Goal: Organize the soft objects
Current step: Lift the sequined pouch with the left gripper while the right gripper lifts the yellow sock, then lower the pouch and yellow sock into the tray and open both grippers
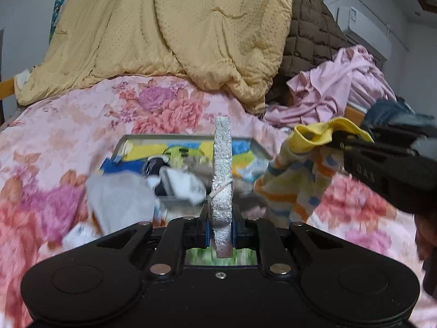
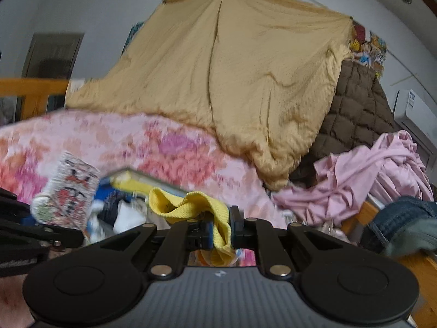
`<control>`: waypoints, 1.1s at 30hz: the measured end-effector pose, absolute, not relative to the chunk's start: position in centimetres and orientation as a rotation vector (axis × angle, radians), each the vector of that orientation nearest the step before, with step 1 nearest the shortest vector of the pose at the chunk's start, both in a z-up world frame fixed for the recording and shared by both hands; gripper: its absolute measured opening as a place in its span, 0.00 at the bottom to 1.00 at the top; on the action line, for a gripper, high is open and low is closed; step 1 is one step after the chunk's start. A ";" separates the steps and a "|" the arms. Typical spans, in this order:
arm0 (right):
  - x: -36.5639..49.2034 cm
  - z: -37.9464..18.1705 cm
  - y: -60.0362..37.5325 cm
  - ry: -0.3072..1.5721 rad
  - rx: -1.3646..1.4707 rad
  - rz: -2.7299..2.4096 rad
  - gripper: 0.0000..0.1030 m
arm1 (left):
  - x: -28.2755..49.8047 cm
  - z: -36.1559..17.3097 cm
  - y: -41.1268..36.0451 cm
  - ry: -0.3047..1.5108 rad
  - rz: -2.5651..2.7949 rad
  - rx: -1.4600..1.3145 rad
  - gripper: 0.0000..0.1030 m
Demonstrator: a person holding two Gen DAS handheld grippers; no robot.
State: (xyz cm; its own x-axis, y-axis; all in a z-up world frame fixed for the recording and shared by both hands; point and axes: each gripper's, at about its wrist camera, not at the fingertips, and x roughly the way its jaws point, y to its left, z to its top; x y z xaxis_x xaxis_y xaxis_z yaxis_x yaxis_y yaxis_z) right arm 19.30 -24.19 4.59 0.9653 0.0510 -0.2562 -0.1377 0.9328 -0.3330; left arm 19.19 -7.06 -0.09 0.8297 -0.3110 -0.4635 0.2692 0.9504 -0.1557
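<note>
Left wrist view: the left hand-held gripper [image 1: 221, 228] is closed nearly flat on a white patterned sock [image 1: 222, 169], which stands edge-on between the jaws and rises above a tray of socks [image 1: 256, 147] on the floral bed cover [image 1: 68, 125]. To the right, the right hand-held gripper [image 1: 344, 139] pinches the cuff of a yellow striped sock [image 1: 296, 183], whose body hangs limp below, clear of the bed. Both socks look light and floppy; I judge a hold on the cuff or one edge enough, though a thin pinch could slip.

Right wrist view: the right hand-held gripper [image 2: 221, 228] is clamped tight on the yellow striped sock [image 2: 188, 205], its ribbed cuff bunched up above the jaws and the rest drooping out of sight. At the left edge the white patterned sock [image 2: 68, 191] shows its printed face, held up by the left hand-held gripper [image 2: 52, 233] above the blurred tray of socks [image 2: 131, 177].
</note>
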 end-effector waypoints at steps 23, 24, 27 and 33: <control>36.9 -0.8 -28.0 0.423 -0.083 0.121 0.12 | 43.3 -2.1 -10.3 0.708 -0.360 -0.095 0.14; 37.0 -1.0 -28.1 0.442 -0.065 0.129 0.13 | 43.6 -2.3 -10.4 0.720 -0.357 -0.089 0.14; 37.3 -1.5 -28.0 0.488 -0.045 0.157 0.14 | 44.1 -3.0 -10.6 0.763 -0.345 -0.089 0.14; 37.4 -2.1 -27.3 0.541 -0.005 0.204 0.22 | 44.1 -3.7 -10.2 0.807 -0.338 -0.094 0.14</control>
